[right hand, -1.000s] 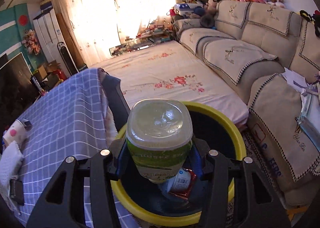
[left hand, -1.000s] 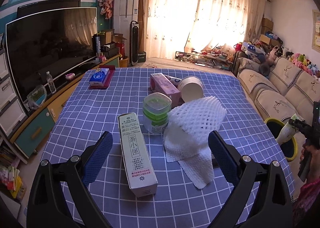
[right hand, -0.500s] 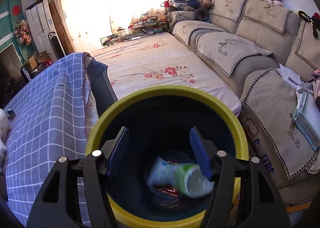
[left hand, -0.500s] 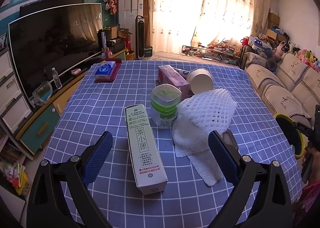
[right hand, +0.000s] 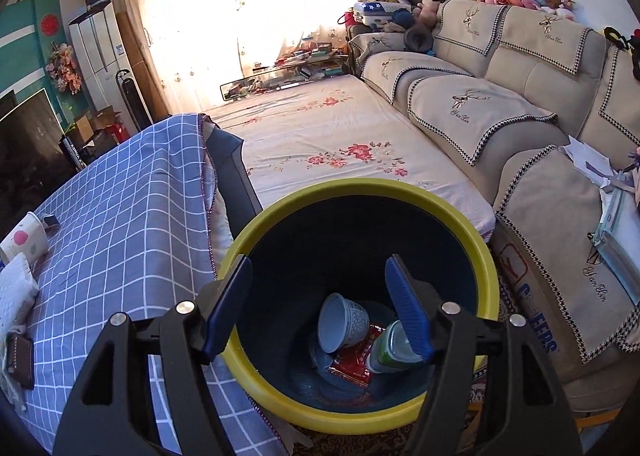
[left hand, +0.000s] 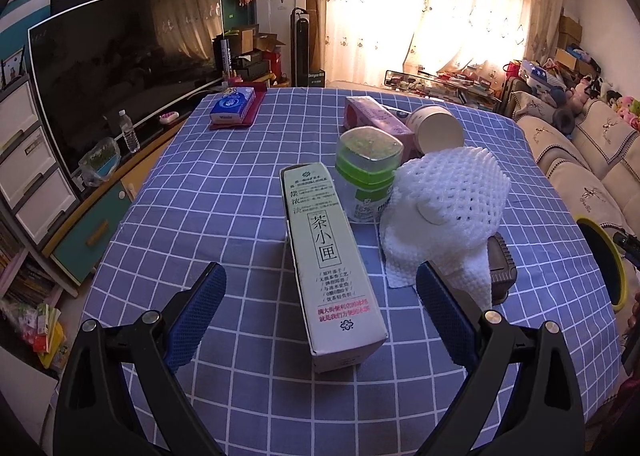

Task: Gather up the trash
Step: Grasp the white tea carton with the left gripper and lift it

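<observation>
Room: a living room with bright curtained windows at the far side, one large television on the left, one beige sofa on the right.
Table: one table (left hand: pixel 224 191) under a blue cloth with a white grid, the trash grouped near its middle.
Tea carton: one long pale tea carton (left hand: pixel 328 256), lying flat, its near end between the left gripper's two pads, untouched.
Green-lidded jar: one clear green-lidded jar (left hand: pixel 366 171), upright, just beyond the carton's far end.
Foam nets: a white foam fruit net pile (left hand: pixel 448 211) right of the jar; the count of pieces cannot be told.
Pink box: one pink box (left hand: pixel 376 121), far of the jar.
Paper cup: one paper cup (left hand: pixel 438 127) on its side, right of the pink box.
Tissue pack: one blue tissue pack (left hand: pixel 234 105) at the far left, on a red tray.
Bin: one yellow-rimmed bin (right hand: pixel 460 223) on the floor right of the table.
Bin contents: one plastic cup (right hand: pixel 344 320), one green-labelled bottle (right hand: pixel 386 348), one red wrapper (right hand: pixel 352 364).
Left gripper (left hand: pixel 320 312): wide apart, holding nothing, low over the near table.
Right gripper (right hand: pixel 318 304): over the bin mouth, jaws opening, nothing between them.
</observation>
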{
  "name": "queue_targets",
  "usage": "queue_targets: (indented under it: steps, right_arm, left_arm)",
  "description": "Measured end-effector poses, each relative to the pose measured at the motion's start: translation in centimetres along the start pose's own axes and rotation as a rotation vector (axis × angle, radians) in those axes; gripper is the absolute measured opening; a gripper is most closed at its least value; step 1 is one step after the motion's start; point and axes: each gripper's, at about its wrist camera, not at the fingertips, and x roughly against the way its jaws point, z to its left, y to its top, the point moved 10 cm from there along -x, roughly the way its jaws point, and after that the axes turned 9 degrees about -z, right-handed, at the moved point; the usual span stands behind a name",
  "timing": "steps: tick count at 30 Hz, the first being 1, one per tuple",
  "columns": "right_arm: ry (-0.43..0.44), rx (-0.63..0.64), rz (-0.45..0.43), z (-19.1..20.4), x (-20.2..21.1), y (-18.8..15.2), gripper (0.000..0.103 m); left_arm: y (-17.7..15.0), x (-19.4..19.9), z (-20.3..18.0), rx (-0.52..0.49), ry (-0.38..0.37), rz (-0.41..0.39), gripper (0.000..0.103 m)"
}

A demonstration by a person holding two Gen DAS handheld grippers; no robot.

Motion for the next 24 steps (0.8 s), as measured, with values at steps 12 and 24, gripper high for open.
queue_targets:
  steps: [12,24]
  right_arm:
    - [0.009,-0.008,0.029,-0.3,-0.5,-1.5,0.067]
    - [0.022,-0.012,0.033,0.2,-0.1,-2.0,0.067]
  left_arm:
    - [-3.0,-1.7,0.5,0.082,-0.006,0.096,0.061]
    - [-3.3,-1.7,1.1,0.116,-0.019,0.081,0.032]
